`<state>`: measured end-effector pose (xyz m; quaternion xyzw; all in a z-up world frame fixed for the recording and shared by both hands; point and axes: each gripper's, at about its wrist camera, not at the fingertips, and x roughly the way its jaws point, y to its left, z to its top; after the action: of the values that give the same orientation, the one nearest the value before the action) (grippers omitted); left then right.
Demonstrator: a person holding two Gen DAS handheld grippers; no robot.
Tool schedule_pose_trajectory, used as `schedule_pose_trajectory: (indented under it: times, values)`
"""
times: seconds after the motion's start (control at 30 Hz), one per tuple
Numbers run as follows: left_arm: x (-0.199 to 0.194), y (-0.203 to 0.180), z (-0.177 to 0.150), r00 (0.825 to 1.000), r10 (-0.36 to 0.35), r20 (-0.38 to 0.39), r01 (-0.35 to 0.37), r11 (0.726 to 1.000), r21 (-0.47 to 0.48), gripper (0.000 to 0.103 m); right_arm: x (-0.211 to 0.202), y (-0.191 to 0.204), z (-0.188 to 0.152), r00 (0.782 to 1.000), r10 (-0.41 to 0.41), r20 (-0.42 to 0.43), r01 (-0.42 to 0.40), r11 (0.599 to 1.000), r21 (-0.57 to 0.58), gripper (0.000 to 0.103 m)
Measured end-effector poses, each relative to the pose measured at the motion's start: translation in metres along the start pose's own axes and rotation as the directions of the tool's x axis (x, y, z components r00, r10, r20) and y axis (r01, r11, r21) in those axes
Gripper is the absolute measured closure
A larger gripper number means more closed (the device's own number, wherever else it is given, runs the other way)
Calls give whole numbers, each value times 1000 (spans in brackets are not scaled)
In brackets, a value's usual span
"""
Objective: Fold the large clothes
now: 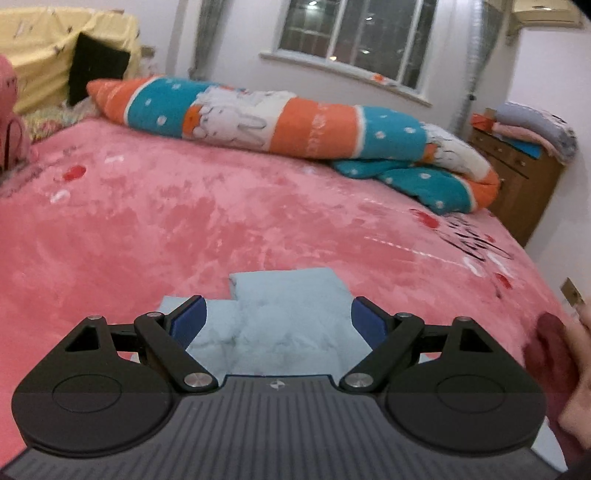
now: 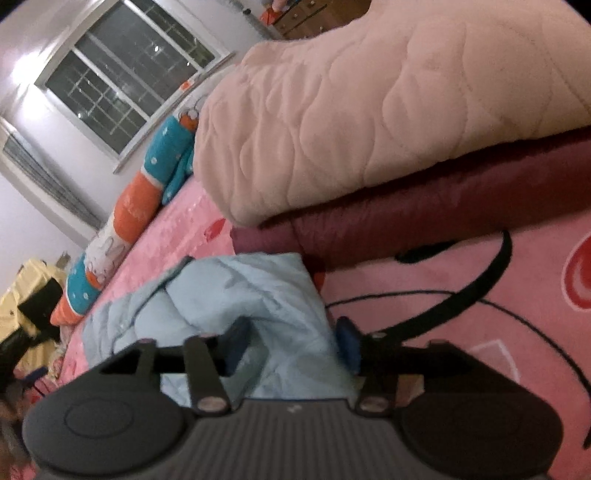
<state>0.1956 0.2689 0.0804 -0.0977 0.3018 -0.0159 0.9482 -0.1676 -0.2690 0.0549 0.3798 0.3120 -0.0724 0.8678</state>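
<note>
A light blue padded garment (image 1: 288, 314) lies folded into a small stack on the pink bedspread (image 1: 184, 221), near the bed's front edge. My left gripper (image 1: 277, 317) is open just above it, its blue pads (image 1: 192, 317) spread on either side of the stack, holding nothing. In the right wrist view the same garment (image 2: 236, 295) lies between the open fingers of my right gripper (image 2: 291, 347), which is rolled sideways. I cannot tell whether its pads (image 2: 349, 343) touch the cloth.
A rolled orange, teal and white quilt (image 1: 295, 122) lies along the bed's far side under a window (image 1: 354, 33). A wooden dresser (image 1: 517, 177) stands at the right. A beige quilted garment (image 2: 369, 110) lies on a maroon one (image 2: 424, 206) beside the blue stack.
</note>
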Motion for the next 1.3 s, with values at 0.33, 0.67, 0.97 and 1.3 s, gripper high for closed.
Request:
schedule_pose_trajectory:
  times: [0.33, 0.67, 0.97, 1.3]
  values:
    - [106, 22, 8, 989, -53, -140, 43, 996, -77, 0, 13, 1, -2, 999, -24, -42, 21, 998, -63, 28]
    - [155, 22, 8, 959, -116, -260, 107, 993, -48, 17, 18, 12, -10, 999, -30, -39, 22, 983, -183, 13]
    - [152, 7, 0, 962, -150, -227, 150, 988, -18, 84, 31, 22, -12, 998, -56, -39, 44, 966, -256, 11]
    - [105, 11, 30, 987, -159, -29, 158, 987, -29, 98, 44, 57, -16, 997, -76, -13, 65, 916, -395, 88]
